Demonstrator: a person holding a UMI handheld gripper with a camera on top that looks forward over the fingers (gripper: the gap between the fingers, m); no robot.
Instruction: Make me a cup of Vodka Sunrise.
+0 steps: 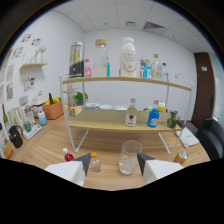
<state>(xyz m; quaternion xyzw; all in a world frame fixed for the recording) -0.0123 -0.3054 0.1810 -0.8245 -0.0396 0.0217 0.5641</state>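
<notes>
A wooden table [45, 145] carries a white-framed shelf [125, 122] with two wooden boards. Just ahead of the tool [114, 161], on the table, stands an empty clear glass [129, 156] and beside it a small bottle with an orange cap [94, 162]; a red-topped bottle [67, 155] stands off to the left of the tool's fingers. Beyond them, on the lower board, stand a clear bottle with a red label [131, 113], a blue bottle [153, 116] and a dark green one [172, 120]. The upper board holds a row of tall bottles and jars [128, 57]. Far to the left an orange pot [52, 109] sits on the table.
</notes>
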